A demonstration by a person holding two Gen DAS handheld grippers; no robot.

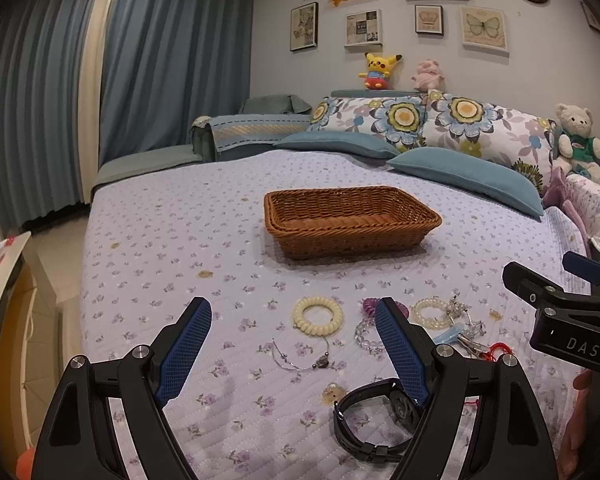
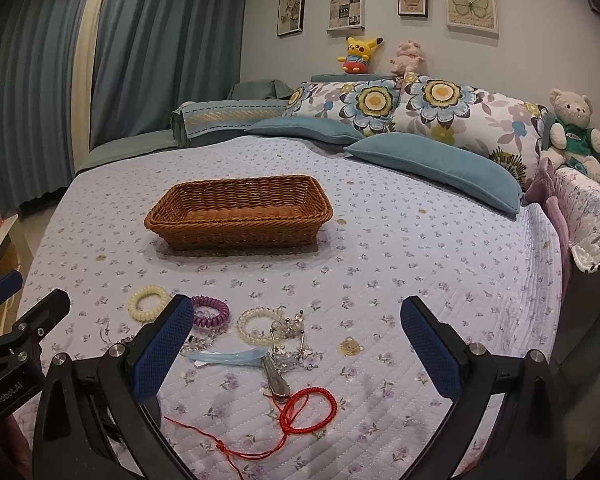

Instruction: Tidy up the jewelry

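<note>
The wicker basket (image 1: 352, 224) sits on the quilt beyond both pairs of jaws; what shows of its inside holds nothing. The left gripper (image 1: 296, 316) gapes wide, gripping nothing, a cream coil bracelet (image 1: 318, 315) between its fingers and a black watch (image 1: 374, 420) by the right one. The right gripper (image 2: 298, 314) is equally wide and unladen, with a red cord (image 2: 300, 408) and blue hair clip (image 2: 228, 358) lying between its fingers.

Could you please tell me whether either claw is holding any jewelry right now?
Neither: the left claw and right claw are both open and empty above the bed.
</note>
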